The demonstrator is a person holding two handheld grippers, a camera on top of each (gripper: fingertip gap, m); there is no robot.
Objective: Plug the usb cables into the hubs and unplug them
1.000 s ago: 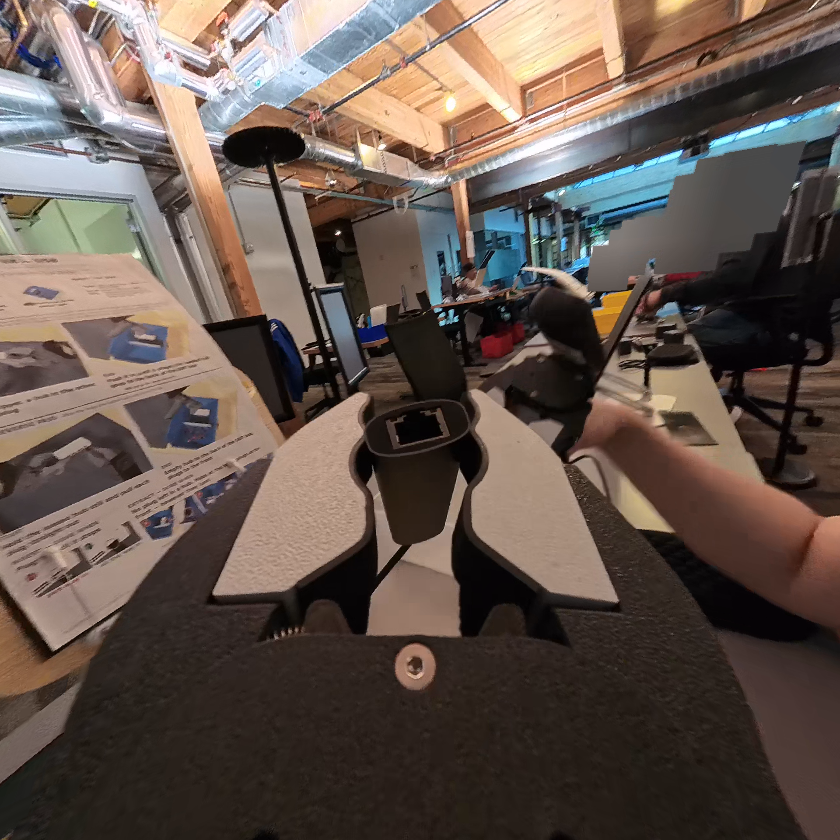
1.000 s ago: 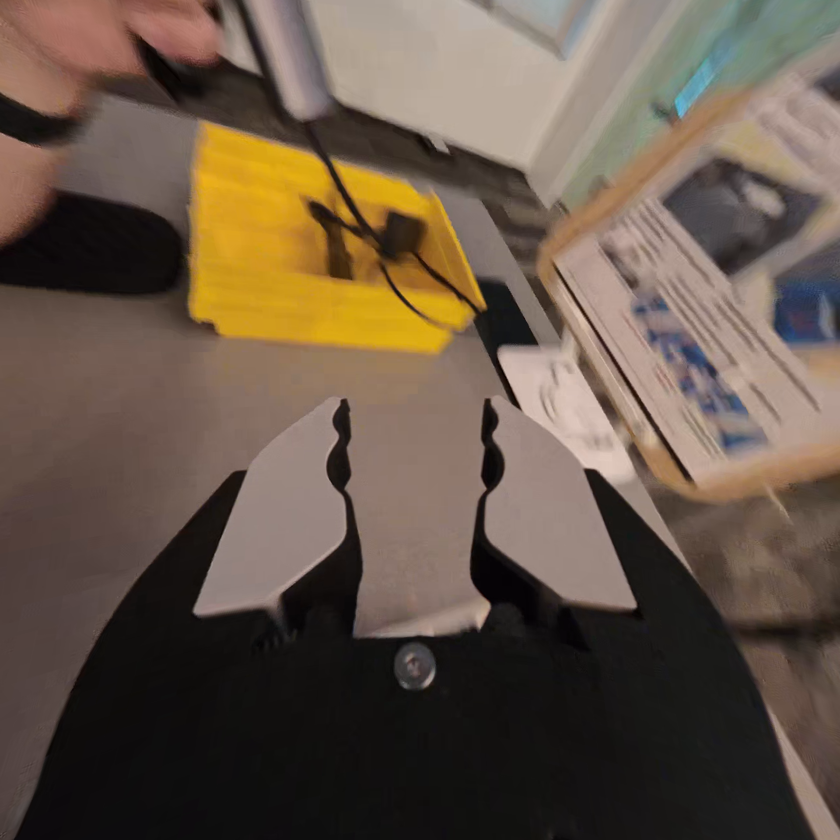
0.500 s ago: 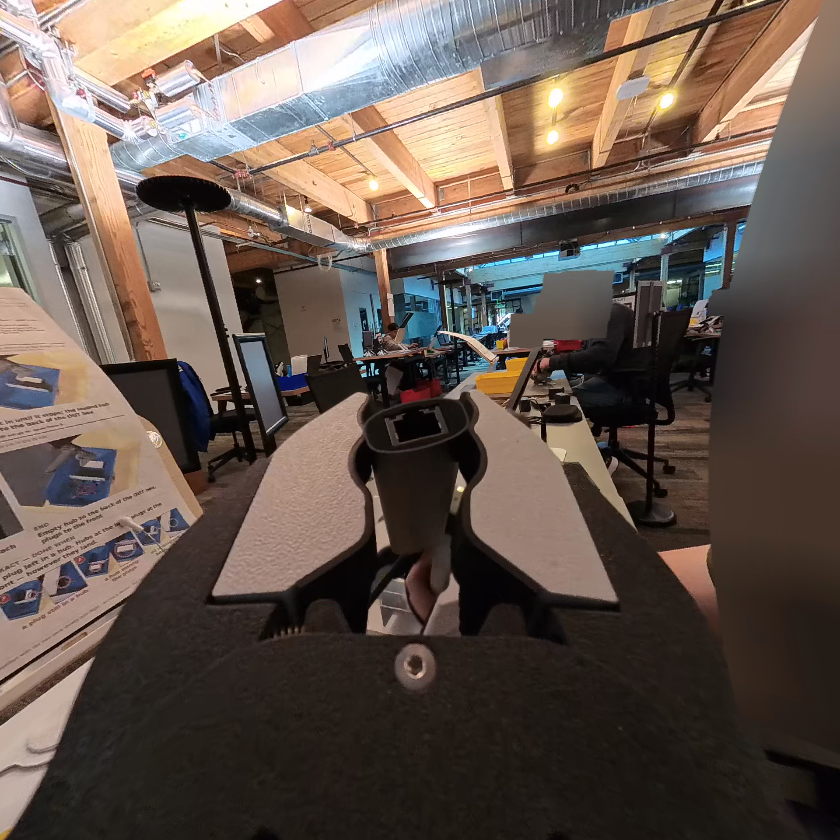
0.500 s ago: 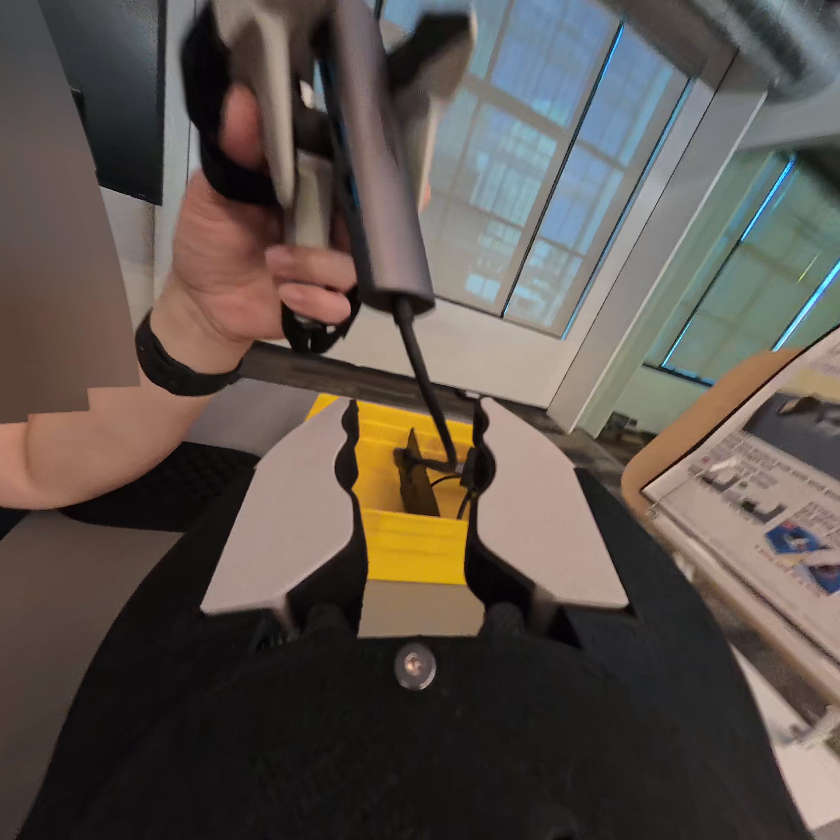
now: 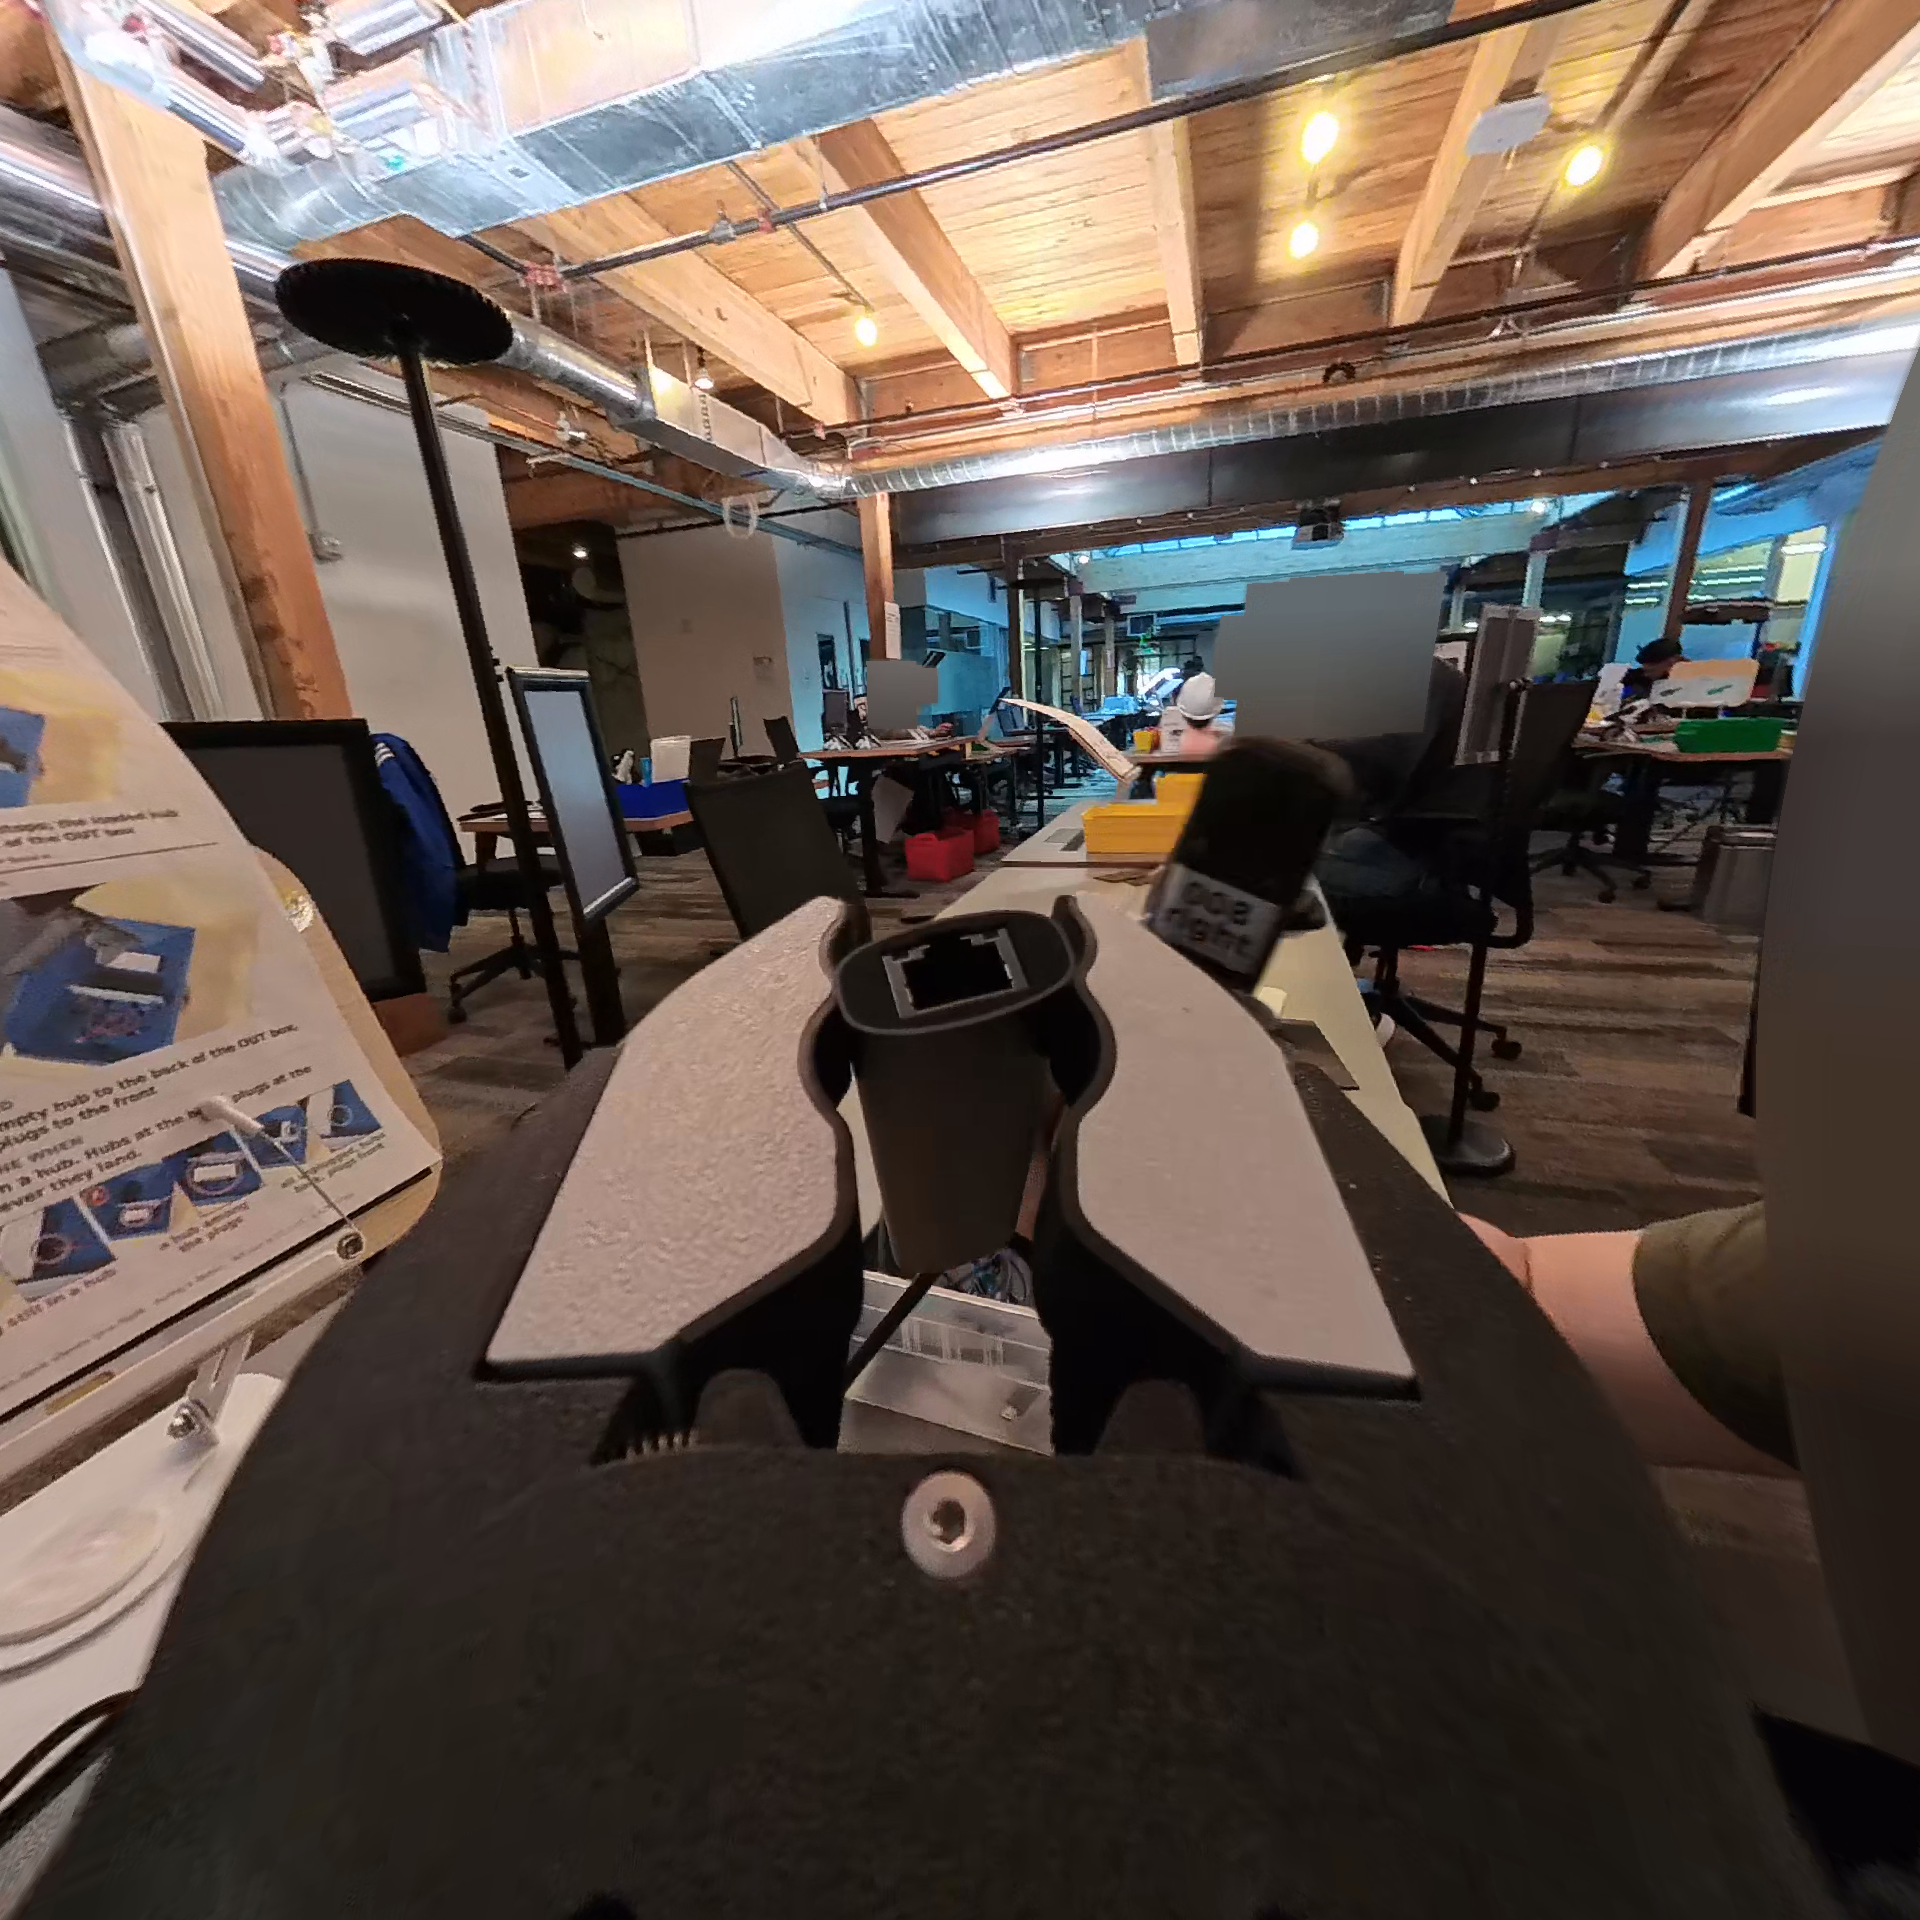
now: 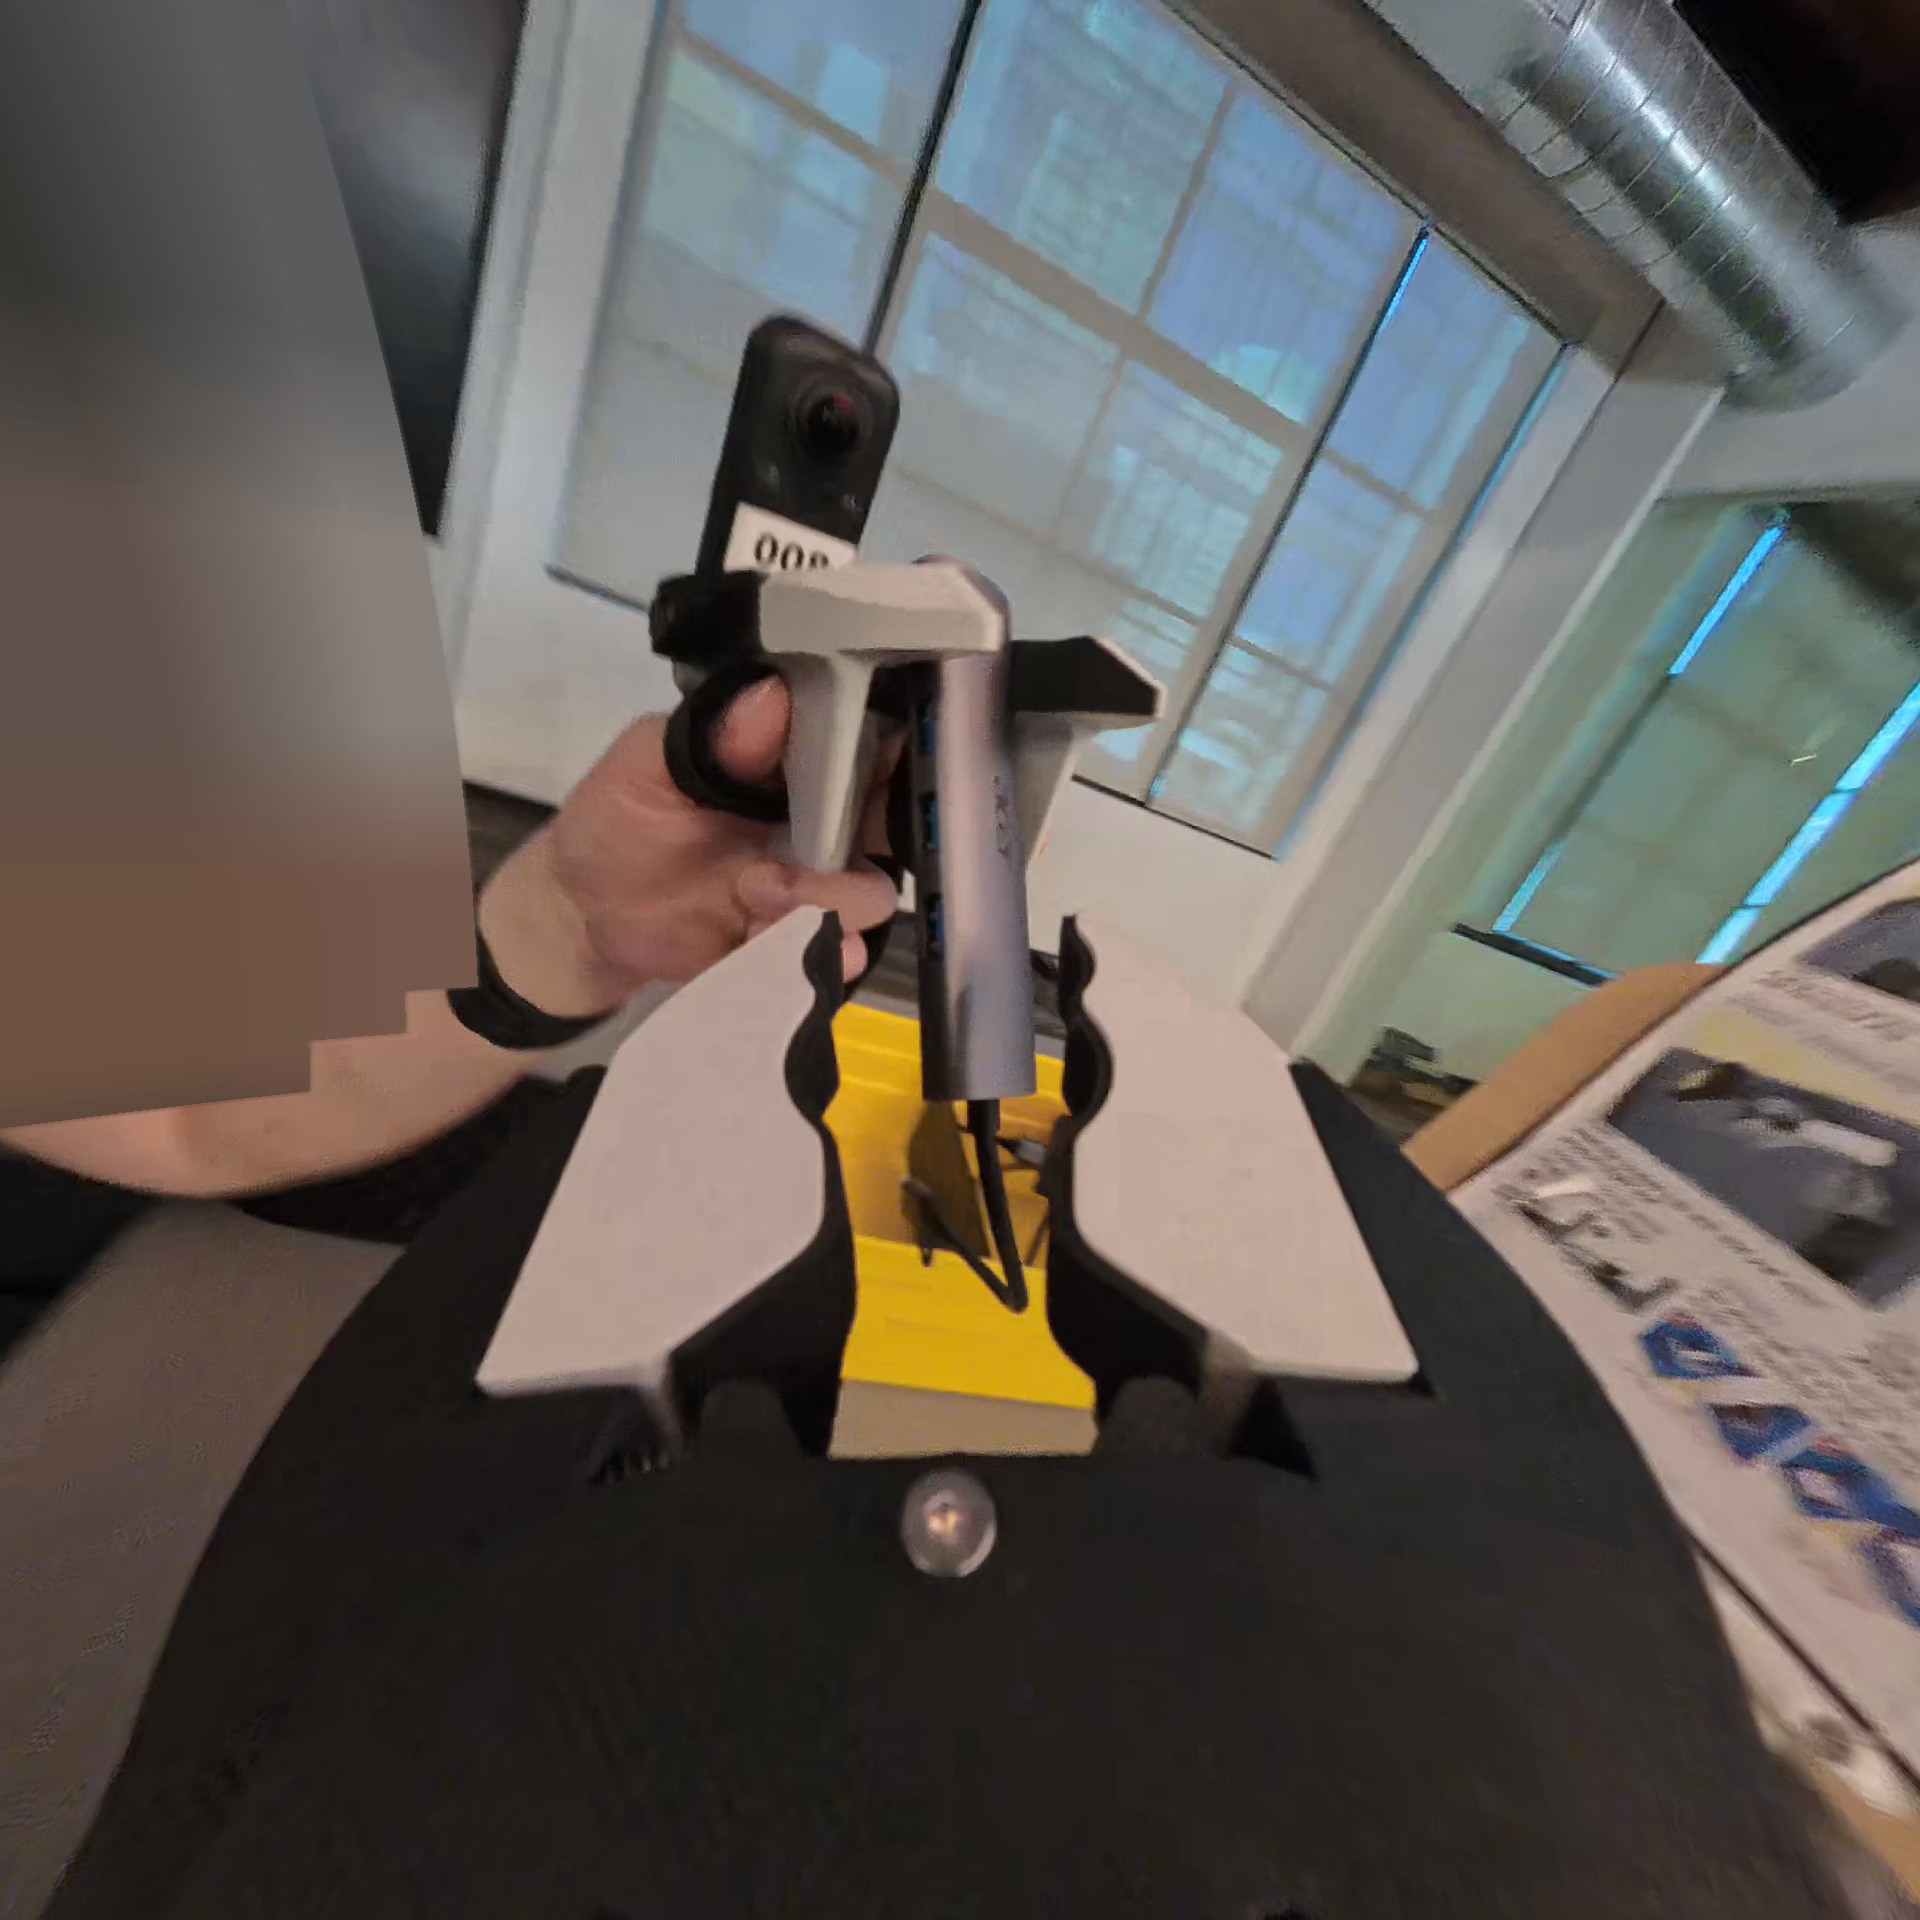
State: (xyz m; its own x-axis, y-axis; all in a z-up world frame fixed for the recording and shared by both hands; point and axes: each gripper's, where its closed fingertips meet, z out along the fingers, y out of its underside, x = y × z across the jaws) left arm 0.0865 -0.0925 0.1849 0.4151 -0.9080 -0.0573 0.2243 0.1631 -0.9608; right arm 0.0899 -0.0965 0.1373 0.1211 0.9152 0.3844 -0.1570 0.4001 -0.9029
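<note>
One hub (image 5: 951,1081) pinched upright in left gripper (image 5: 956,977) — right gripper (image 6: 945,971) spread, just beside it.

Hub (image 5: 951,1081) sits btwn the left gripper (image 5: 961,940) fingers, port end pointing fwd, cable (image 5: 883,1335) hanging from its near end. Seen from right wrist view, hub (image 6: 971,883) hangs upright above the bin (image 6: 961,1340), which sits on the table (image 6: 156,1382); its cable drops into the bin. Right gripper (image 6: 948,935) is in front of the hub, just below it, not touching. Instruction board (image 6: 1725,1226) stands right of the bin; window (image 6: 1039,343) behind.
</note>
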